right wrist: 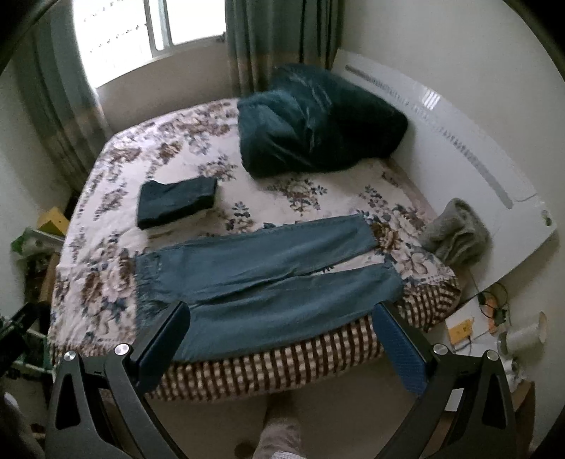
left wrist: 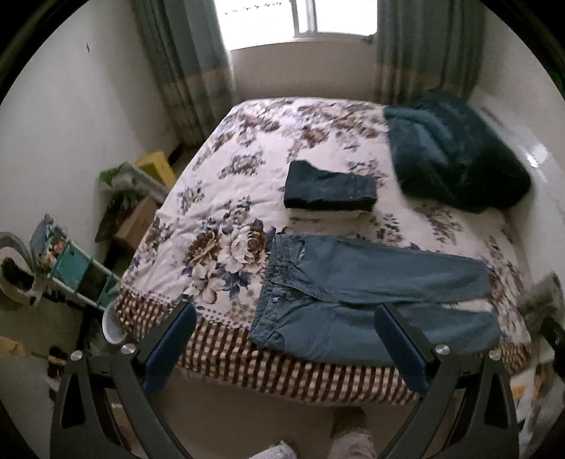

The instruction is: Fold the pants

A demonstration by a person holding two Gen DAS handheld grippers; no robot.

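A: What is nearest to the cameras?

B: The two claws. The left claw (left wrist: 284, 347) has its jaws spread wide and holds nothing. The right claw (right wrist: 282, 347) is the same, wide apart and empty. Both hang above the floor in front of the near edge of the bed (left wrist: 226, 356), not touching anything.

A: And where are the pants?

B: The blue jeans (left wrist: 370, 300) lie flat on the bed along its near edge. They are unfolded. The waist points to the left side of the bed and the two legs go to the right. In the right wrist view the jeans (right wrist: 268, 279) show a narrow gap between the legs toward the hems, and the nearer leg reaches a little over the near edge.

A: What is behind them?

B: Near the middle of the bed there is a dark folded garment (left wrist: 330, 190), apart from the jeans. A grey cloth (right wrist: 455, 236) sits at the right edge of the bed, just beside the white headboard (right wrist: 459, 141).

A: And farther?

B: A dark teal blanket (left wrist: 455, 151) is bunched at the far right corner of the bed. Behind the bed is a window (left wrist: 300, 21) with green curtains (left wrist: 183, 70).
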